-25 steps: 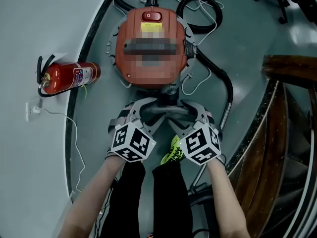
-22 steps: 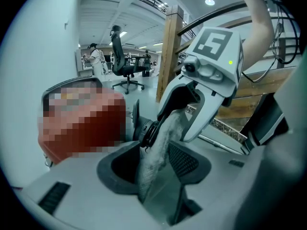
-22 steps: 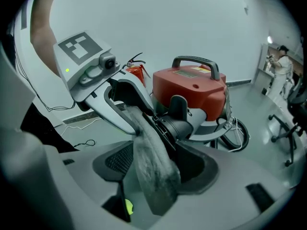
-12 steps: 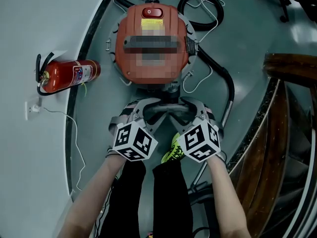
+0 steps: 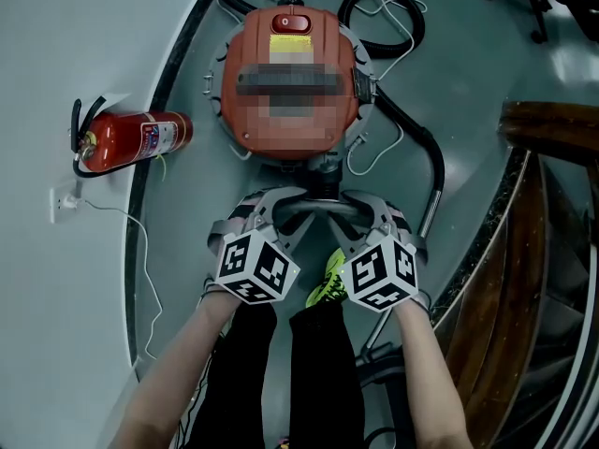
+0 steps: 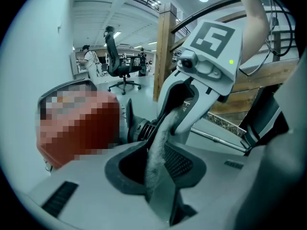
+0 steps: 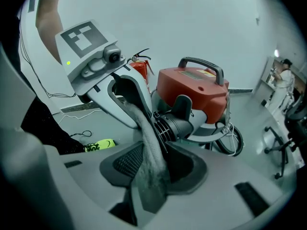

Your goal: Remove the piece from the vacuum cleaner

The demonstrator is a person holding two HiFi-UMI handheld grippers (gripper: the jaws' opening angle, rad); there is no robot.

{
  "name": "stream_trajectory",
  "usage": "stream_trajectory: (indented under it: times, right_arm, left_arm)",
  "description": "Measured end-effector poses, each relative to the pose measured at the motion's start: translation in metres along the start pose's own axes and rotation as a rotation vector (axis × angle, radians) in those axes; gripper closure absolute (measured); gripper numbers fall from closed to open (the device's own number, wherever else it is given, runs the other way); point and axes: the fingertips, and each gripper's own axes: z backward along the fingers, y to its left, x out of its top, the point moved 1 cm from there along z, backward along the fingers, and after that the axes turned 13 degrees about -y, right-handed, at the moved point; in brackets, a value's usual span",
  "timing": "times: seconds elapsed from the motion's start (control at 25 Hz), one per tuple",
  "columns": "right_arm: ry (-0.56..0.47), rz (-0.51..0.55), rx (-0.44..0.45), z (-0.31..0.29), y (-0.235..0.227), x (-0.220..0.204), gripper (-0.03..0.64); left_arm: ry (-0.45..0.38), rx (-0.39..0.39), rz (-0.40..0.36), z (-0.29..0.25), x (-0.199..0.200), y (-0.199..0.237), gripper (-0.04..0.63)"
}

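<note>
The red vacuum cleaner [image 5: 290, 73] lies on the floor, with a black ribbed connector [image 5: 325, 168] at its near end. A grey dusty piece [image 5: 314, 210] curves out from that connector toward me. My left gripper [image 5: 271, 210] holds its left end and my right gripper [image 5: 360, 210] its right end. Both sets of jaws have just been closing. In the left gripper view the piece [image 6: 160, 138] sits pinched between the left gripper's [image 6: 156, 162] dark pads. The right gripper view shows the piece [image 7: 151, 152] pressed between the right gripper's [image 7: 153, 169] pads.
A red fire extinguisher [image 5: 131, 141] lies left of the vacuum, near a white cable [image 5: 122, 223]. A black hose [image 5: 421, 148] loops round the vacuum's right side. A wooden stair [image 5: 538, 251] runs along the right. My legs and a yellow-green shoe [image 5: 328, 283] are below the grippers.
The jaws of both grippers have drawn in onto the grey piece. Neither hand has shifted along the floor, and the vacuum has stayed put.
</note>
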Motion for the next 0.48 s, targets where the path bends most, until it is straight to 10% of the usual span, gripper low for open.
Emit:
stream_trajectory:
  times: [0.48]
  right_arm:
    - [0.017,0.042,0.003,0.0044,0.0071,-0.0021,0.518]
  left_arm:
    - [0.011,0.005,-0.019,0.0039,-0.0005,-0.0065,0.497]
